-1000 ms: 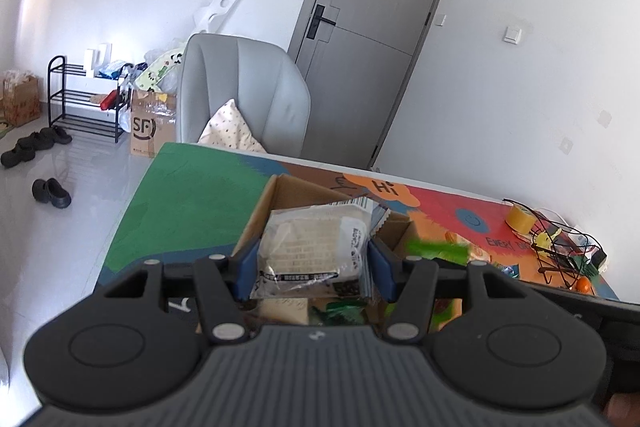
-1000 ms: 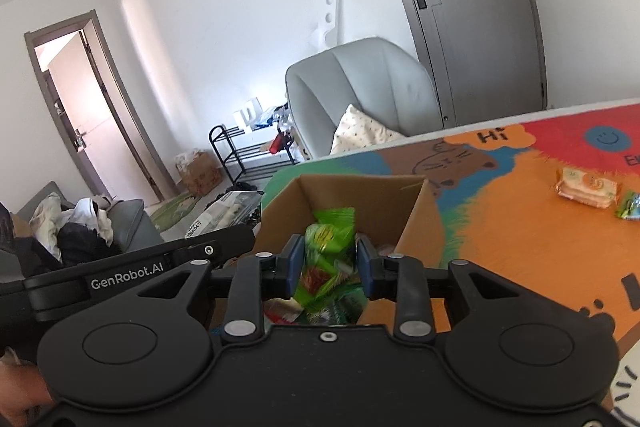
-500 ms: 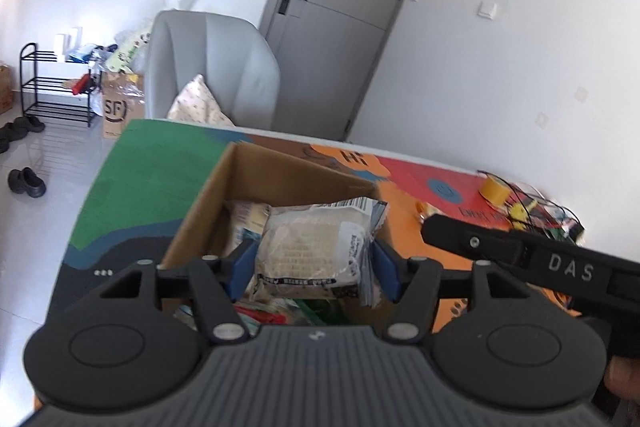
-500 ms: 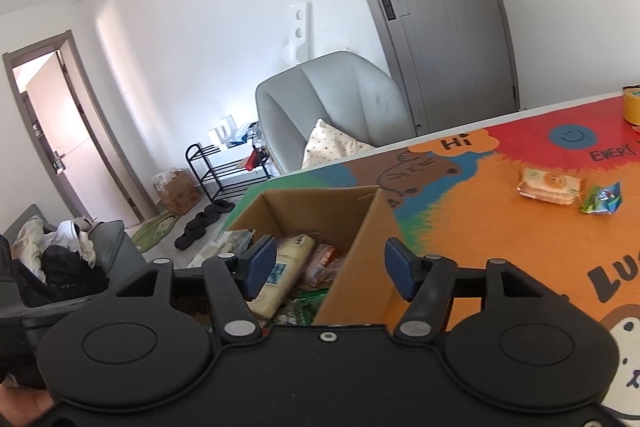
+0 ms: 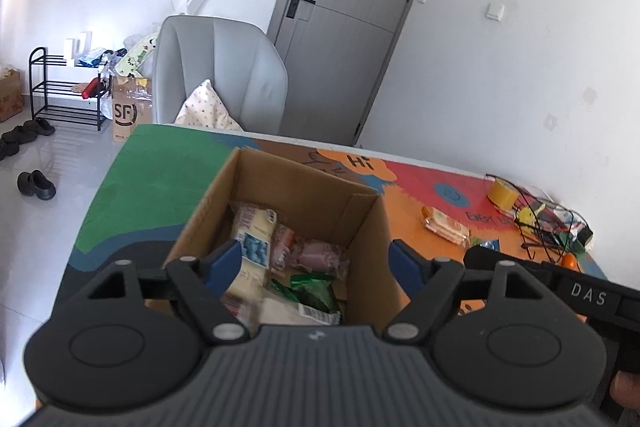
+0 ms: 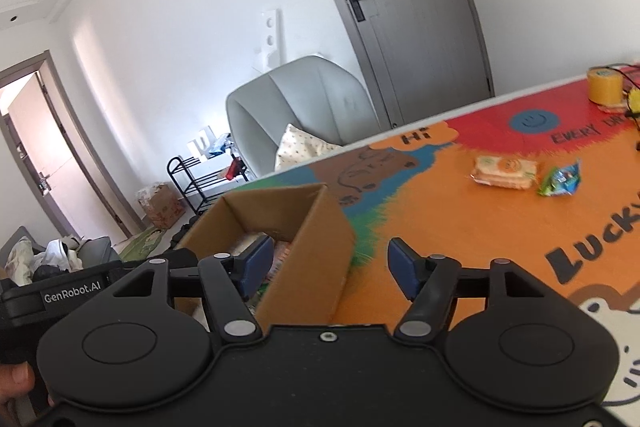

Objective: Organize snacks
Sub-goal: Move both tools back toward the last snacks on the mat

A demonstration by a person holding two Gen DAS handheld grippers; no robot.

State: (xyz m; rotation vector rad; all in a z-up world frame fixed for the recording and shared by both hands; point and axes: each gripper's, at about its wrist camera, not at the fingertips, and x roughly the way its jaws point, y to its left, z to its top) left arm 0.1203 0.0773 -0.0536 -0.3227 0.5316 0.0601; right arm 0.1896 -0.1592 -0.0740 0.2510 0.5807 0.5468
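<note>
An open cardboard box stands on the colourful table mat and holds several snack packets, among them a cream packet with a blue label, a pink one and a green one. My left gripper is open and empty, right above the box. My right gripper is open and empty over the box's right wall. A pale wafer packet and a small green-blue packet lie on the orange part of the mat, far right of the box; both also show in the left wrist view.
A yellow tape roll and a black wire rack with small items stand at the far right of the table. A grey armchair with a cushion stands behind the table. A shoe rack and a door are behind.
My left gripper opened and dropped the pale packet into the box. My right gripper released the green packet into the box earlier and has moved right, off the box's middle.
</note>
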